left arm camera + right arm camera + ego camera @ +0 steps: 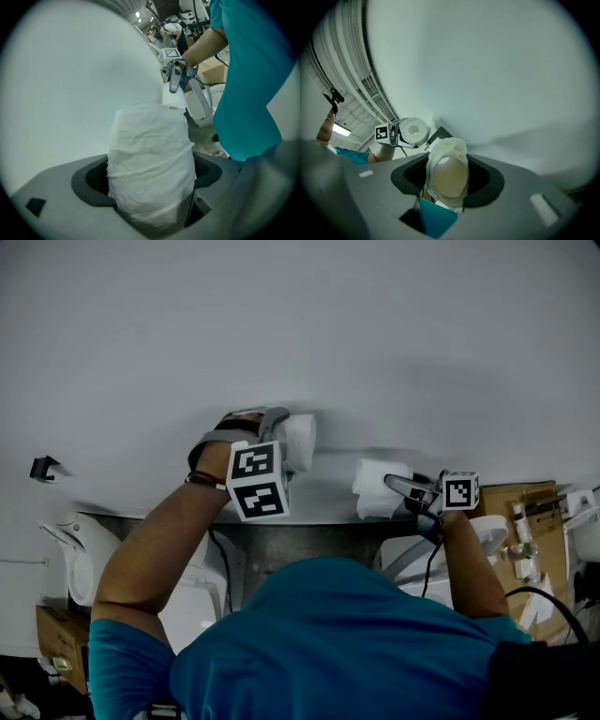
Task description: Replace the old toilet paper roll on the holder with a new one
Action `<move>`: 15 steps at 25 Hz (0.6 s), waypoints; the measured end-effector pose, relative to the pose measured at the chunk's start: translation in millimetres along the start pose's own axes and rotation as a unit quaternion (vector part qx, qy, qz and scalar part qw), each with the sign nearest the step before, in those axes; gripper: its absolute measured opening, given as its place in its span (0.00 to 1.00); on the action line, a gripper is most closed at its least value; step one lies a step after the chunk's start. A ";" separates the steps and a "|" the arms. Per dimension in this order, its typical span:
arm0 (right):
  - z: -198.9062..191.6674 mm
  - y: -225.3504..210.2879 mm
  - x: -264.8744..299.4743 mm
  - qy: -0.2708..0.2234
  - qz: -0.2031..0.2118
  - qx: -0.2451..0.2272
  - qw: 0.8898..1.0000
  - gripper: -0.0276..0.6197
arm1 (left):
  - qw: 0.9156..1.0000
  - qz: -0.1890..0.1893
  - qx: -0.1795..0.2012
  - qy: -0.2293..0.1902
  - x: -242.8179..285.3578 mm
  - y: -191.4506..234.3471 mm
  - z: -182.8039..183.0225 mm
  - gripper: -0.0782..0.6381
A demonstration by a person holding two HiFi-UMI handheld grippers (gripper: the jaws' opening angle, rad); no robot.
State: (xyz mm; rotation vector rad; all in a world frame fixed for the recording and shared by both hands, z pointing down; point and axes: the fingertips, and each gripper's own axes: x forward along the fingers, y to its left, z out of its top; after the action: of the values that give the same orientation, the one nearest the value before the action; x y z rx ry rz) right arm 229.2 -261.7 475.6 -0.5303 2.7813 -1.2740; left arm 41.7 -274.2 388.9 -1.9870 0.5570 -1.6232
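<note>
Left hand-held gripper (292,439) pinches the full new roll (150,159); right hand-held gripper (398,488) pinches the thin old roll (449,176), both near the wall (375,324).

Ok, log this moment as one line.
left gripper: shut on full roll | right gripper: shut on nearly spent roll | both held near white wall

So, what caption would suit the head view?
Left claw grips a full toilet roll, right claw a nearly spent roll, both near a white wall.
</note>
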 end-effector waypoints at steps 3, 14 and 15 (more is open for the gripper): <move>4.7 -2.6 -5.6 -0.006 -0.007 0.000 1.000 0.35 | 1.000 -0.002 0.009 -0.028 -2.5 -11.0 26.0 0.78; 10.7 -7.1 -38.3 -0.027 -0.036 0.000 0.999 0.35 | 0.995 -0.036 0.007 -0.095 25.0 -80.9 89.3 0.78; 11.4 -8.9 -41.9 -0.027 -0.040 0.000 0.999 0.35 | 0.995 -0.034 0.005 -0.096 30.2 -85.0 91.8 0.78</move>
State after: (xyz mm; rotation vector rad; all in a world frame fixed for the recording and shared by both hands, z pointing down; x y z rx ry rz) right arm 273.1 -262.0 470.2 -0.6738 2.7421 -1.2533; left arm 137.3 -213.9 450.5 -2.1459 0.4105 -1.4496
